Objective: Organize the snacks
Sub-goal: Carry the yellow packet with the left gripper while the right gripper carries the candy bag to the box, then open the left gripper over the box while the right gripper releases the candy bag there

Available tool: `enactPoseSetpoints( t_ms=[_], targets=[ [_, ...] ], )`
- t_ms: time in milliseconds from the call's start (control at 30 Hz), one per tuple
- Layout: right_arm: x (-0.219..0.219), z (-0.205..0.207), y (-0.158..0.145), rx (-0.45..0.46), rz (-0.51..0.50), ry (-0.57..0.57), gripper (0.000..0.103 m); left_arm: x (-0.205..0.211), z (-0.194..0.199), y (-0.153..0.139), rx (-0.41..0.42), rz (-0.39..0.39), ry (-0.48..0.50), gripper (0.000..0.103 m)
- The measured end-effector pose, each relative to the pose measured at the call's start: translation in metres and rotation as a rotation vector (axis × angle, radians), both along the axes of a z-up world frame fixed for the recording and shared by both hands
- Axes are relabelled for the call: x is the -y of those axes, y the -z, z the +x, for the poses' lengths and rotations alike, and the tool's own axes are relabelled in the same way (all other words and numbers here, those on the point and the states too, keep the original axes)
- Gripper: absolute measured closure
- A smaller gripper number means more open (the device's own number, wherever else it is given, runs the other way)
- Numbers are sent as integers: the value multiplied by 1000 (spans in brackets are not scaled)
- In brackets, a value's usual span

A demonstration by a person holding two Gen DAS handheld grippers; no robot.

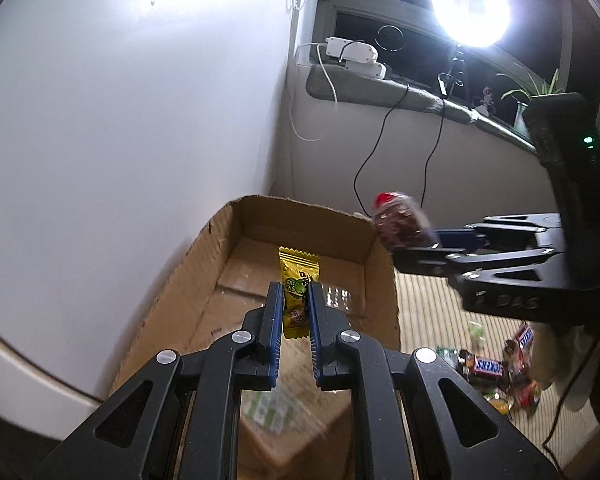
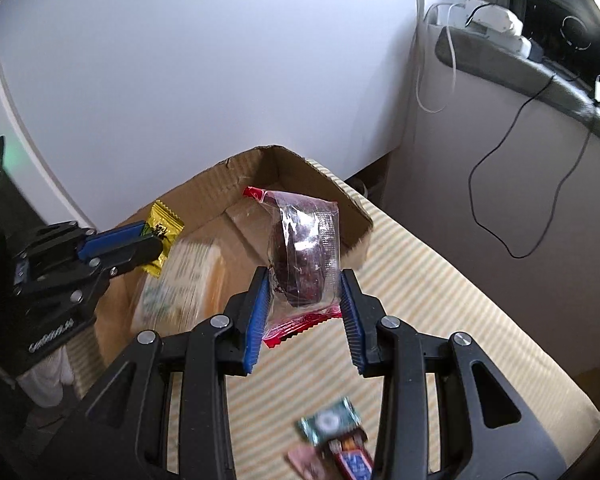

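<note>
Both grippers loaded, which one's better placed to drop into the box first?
Left, probably. The left gripper holds the yellow candy over the cardboard box interior; the right gripper, holding the red-edged snack, sits nearer the box's corner.

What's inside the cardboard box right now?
The cardboard box shows a bare floor, clear tape and a green-printed label. The left gripper and its yellow candy hide part of the floor.

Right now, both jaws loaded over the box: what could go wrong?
1. The left gripper pinches the yellow candy packet only around its middle, so it may slip or twist out.
2. The right gripper holds the clear-wrapped dark cake near the cardboard box wall, and a drop here could land on the striped cloth.
3. Both grippers converge on one box, so they could collide.
</note>
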State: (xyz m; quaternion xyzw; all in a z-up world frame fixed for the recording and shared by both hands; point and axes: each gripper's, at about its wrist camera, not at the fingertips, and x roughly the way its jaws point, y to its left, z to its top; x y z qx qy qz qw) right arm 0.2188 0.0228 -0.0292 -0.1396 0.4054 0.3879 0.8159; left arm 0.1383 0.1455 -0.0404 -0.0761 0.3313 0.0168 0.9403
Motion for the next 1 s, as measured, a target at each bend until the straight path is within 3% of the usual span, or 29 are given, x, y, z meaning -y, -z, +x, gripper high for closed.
enactPoseSetpoints(
  t_ms=[533, 567, 600, 767, 933, 1000],
  targets=[
    [-31, 32, 27, -55, -6, -15, 66, 1, 24, 9, -37, 1, 6, 92],
    [-30, 31, 26, -51, -4, -16, 65, 0, 24, 9, -37, -3, 2, 91],
    [-30, 32, 25, -49, -4, -14, 64, 0, 23, 9, -38, -6, 0, 83],
    [-25, 29, 17, -39, 16, -4, 44, -2, 17, 6, -29, -8, -11, 82],
    [-17, 23, 9, -18, 18, 9, 43, -1, 7, -1, -10, -13, -16, 82],
    [-11, 18, 5, -3, 13, 14, 38, 0, 3, -3, -5, -15, -15, 82]
  ],
)
